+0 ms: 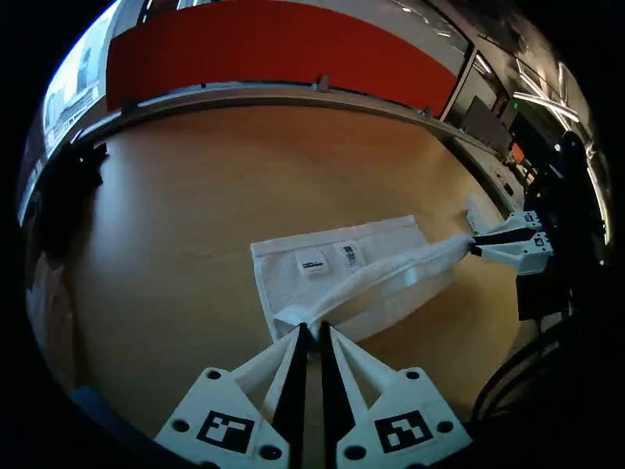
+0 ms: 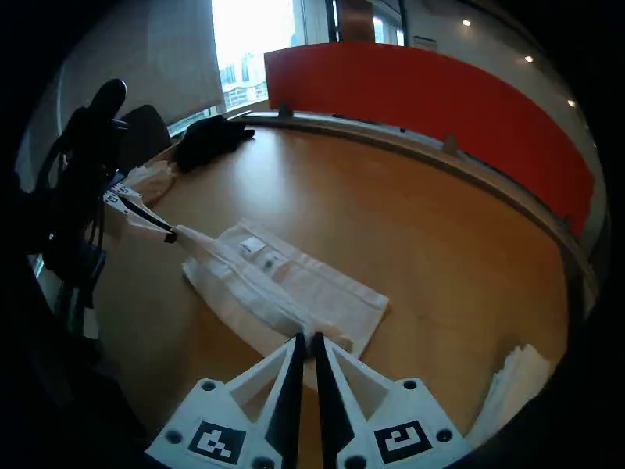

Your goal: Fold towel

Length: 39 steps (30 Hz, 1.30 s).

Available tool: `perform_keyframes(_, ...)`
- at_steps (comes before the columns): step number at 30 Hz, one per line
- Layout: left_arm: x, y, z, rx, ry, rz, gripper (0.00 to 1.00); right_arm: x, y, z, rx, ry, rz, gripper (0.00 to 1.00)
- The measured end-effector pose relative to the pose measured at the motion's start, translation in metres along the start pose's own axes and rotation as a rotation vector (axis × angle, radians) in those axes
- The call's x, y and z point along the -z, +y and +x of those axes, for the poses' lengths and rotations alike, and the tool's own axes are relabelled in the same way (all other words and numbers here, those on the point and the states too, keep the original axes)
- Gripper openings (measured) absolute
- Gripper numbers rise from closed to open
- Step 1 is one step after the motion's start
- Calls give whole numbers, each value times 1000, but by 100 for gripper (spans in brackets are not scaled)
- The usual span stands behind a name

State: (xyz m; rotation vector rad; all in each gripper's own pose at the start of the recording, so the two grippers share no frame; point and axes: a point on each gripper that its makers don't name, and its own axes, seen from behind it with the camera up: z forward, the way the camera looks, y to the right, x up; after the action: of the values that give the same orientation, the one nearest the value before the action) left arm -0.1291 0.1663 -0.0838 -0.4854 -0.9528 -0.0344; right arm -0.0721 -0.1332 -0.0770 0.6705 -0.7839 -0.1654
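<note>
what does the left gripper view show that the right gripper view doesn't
Left gripper view: lit ceiling strips over a dim office. Right gripper view: a bright window, a black cloth heap, a stack of white cloths. Both: the white fabric towel on the wooden table, pinched by left gripper and right gripper, before the red partition panel.

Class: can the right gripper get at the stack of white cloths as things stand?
Probably not yet: the right gripper is shut on the towel, so its fingers are full. Only bare table lies between it and the stack of white cloths.
</note>
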Motion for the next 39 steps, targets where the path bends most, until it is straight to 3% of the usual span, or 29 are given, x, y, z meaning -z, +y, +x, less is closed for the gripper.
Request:
perform_keyframes(9, -20, -5, 0, -8, -12, 10, 11, -15, 10, -10, -6, -30, -12, 10)
perform_keyframes(25, -52, -24, 9, -94, -34, 64, 14, -37, 25, -18, -25, -59, -38, 13)
perform_keyframes(28, -54, -27, 10, -107, -31, 76, 19, -40, 30, -19, -19, -61, -50, 17)
perform_keyframes(36, -61, -39, 12, -150, -30, 114, 47, -49, 43, -20, 15, -71, -88, 35)
perform_keyframes(37, -62, -40, 12, -156, -31, 118, 48, -49, 43, -21, 20, -73, -92, 37)
perform_keyframes(39, -63, -42, 12, -166, -33, 127, 48, -51, 45, -22, 32, -76, -99, 50)
